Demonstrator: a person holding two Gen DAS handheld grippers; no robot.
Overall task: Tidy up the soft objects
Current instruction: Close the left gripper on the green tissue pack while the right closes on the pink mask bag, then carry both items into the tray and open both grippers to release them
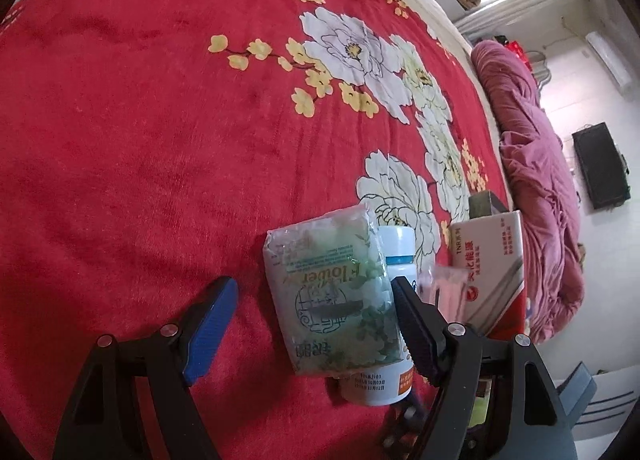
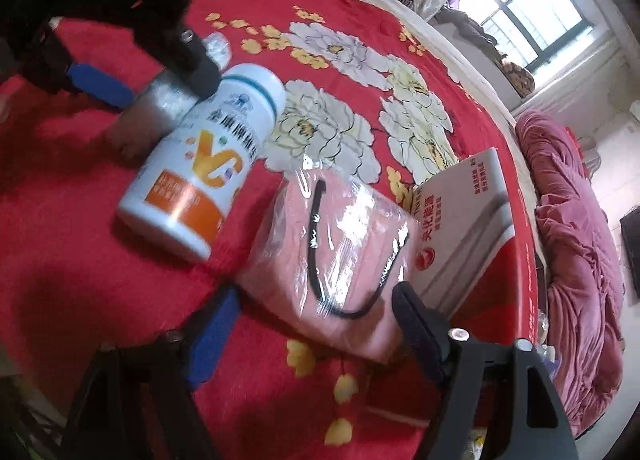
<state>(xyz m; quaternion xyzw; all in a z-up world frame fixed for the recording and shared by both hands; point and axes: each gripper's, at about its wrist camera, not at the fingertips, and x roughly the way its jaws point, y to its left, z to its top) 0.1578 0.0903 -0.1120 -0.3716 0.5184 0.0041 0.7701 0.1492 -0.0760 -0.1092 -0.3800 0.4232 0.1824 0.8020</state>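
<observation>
The left gripper (image 1: 314,300) is hanging over a red floral blanket (image 1: 140,140) with its jaws standing wide; a green-printed tissue pack (image 1: 332,292) is lying between them, its right edge just beside the black right finger (image 1: 416,332), its left edge apart from the blue left pad (image 1: 210,324); the pads are not pressing on it, so nothing is being gripped. A white vitamin bottle (image 1: 394,252) is lying on its side just behind and under the pack, touching it.

The right gripper (image 2: 316,324) is hovering over a pink item in a clear plastic bag (image 2: 332,260) with a black cord across it; the bag's near corner is sitting between the parted jaws, and whether the pads are touching it cannot be told from this view, though they are not visibly squeezing it. The bag is resting on the blanket between the vitamin bottle (image 2: 200,164) on its left and a white and red box (image 2: 472,228) on its right, whose edge it is touching.

In the right wrist view the left gripper (image 2: 160,76) is showing at upper left, blurred, with the tissue pack (image 2: 168,100) beneath it; a crumpled pink quilt (image 2: 576,252) is lying beyond the blanket's edge on the right; a window (image 2: 528,12) is showing behind.
</observation>
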